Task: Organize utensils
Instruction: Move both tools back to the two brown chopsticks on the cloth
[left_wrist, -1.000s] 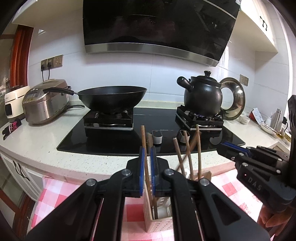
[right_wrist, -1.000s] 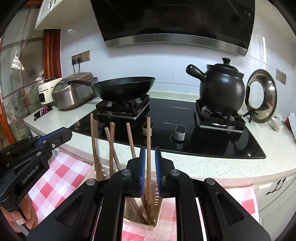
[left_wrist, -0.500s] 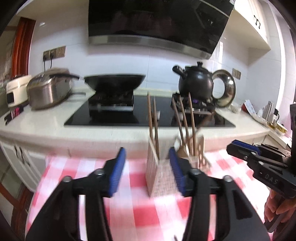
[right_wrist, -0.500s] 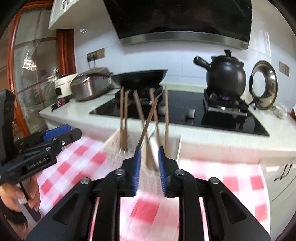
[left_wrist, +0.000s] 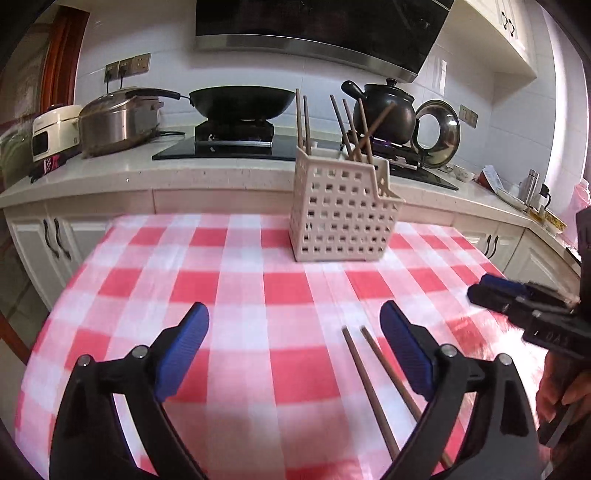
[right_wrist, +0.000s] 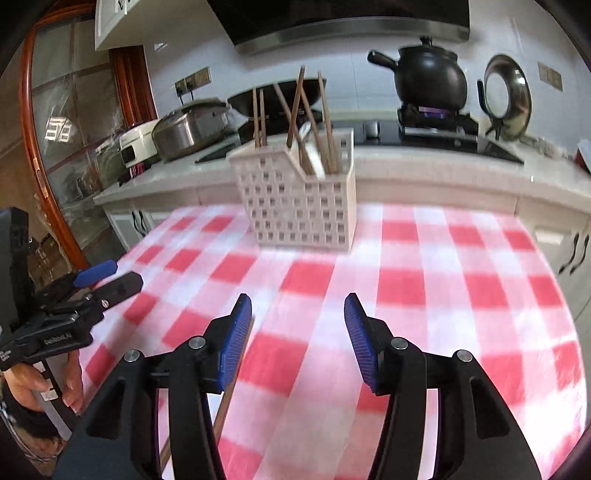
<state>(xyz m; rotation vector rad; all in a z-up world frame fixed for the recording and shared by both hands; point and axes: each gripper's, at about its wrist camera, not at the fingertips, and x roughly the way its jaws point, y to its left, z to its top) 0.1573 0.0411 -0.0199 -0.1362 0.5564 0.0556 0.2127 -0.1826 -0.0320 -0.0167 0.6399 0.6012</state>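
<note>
Two loose wooden chopsticks (left_wrist: 373, 387) lie on the checked desk (left_wrist: 229, 288) just inside the left claw (left_wrist: 295, 350), whose jaws are opening wide with nothing pinched. The right claw (right_wrist: 298, 339) is opening too, empty. Other chopsticks stand in the white holder (left_wrist: 341, 214). Thin, light, stiff and smooth, they would likely roll; pinch both together near mid-length

Bright daylit kitchen, motion-blurred, with fisheye-curved edges.
</note>
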